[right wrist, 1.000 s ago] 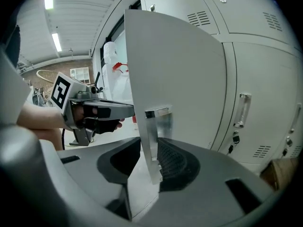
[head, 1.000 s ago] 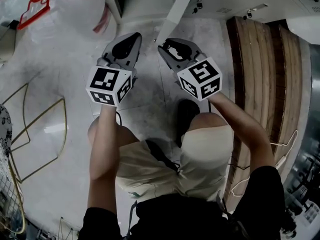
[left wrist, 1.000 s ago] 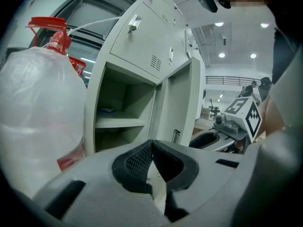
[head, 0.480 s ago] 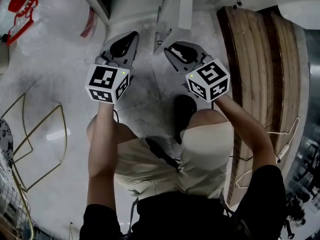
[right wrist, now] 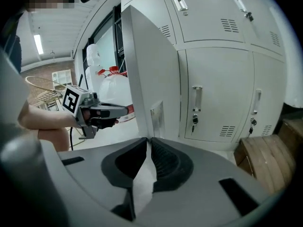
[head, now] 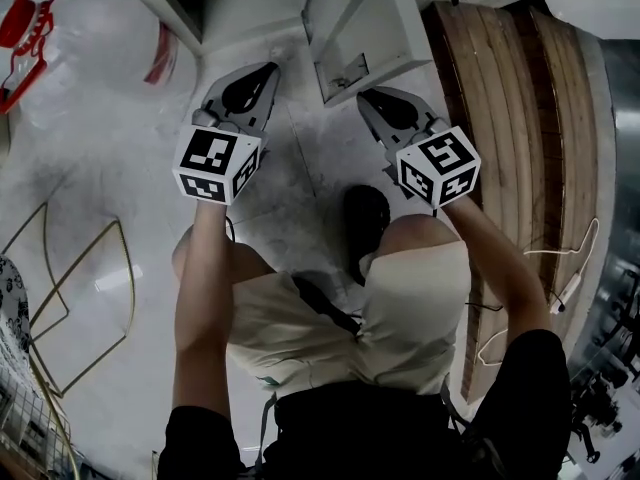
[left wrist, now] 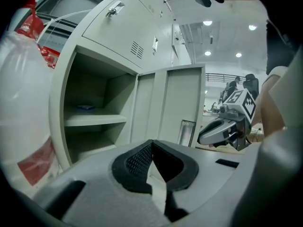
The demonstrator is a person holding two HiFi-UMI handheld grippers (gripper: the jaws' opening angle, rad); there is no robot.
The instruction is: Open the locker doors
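The jaws of our left gripper [left wrist: 151, 144] are clenched tip to tip with nothing in them. Those of our right gripper [right wrist: 148, 142] have just been closing and now meet at the tips, also with nothing between them.

In the head view both grippers sit in the upper middle of the frame, well apart and side by side, and both point towards the top edge. The open locker door [head: 355, 18] stands at the top centre of that view, with the right gripper's tips just below its lower edge. We cannot tell whether they touch it.

In the left gripper view the door stands swung out at centre right. The open compartment [left wrist: 97, 96] fills the centre left, and a shelf [left wrist: 94, 120] runs across it. In the right gripper view the door rises edge-on just above the jaws, and the closed lockers [right wrist: 215, 93] take up the right half.

A wooden bench [head: 520, 118] runs down the right side of the head view. A clear bag with red print [head: 100, 28] lies in its upper left.
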